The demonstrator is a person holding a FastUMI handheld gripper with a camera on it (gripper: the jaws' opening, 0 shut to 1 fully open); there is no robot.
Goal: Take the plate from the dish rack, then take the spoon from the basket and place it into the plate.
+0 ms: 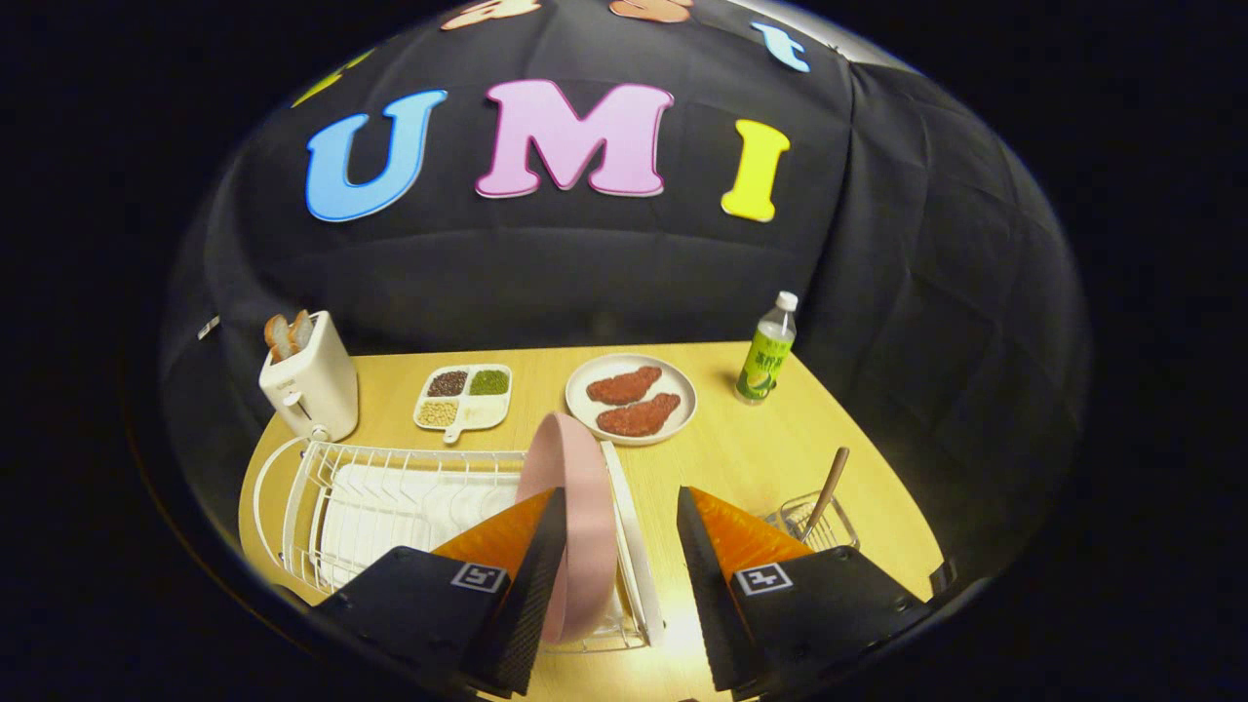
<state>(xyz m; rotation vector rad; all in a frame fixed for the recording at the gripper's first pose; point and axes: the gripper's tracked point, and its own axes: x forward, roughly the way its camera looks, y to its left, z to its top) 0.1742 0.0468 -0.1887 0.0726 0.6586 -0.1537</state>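
At the far left of the wooden surface (741, 458), a white toaster (310, 388) holds two slices of toast (289, 333) standing in its slots. Nearer the camera, a white wire dish rack (390, 507) sits on a white tray; in the rack's right end a pink plate (577, 526) stands on edge. To the right of the toaster, a white divided dish (464, 397) holds four fillings, one per compartment: dark brown, green, tan and pale. Next comes a round white plate (631, 398) with two reddish-brown patties (632, 400) lying on it. Further right and back, a capped bottle (766, 349) with a green label stands upright.

The gripper (614, 565) has its jaws spread wide. The pink plate rises in the gap between them, close against the left finger; whether it touches cannot be told. The right finger stands clear of it. Just beyond the right finger, a small wire basket (817, 523) holds a wooden-handled spoon (827, 487), leaning with its handle up.
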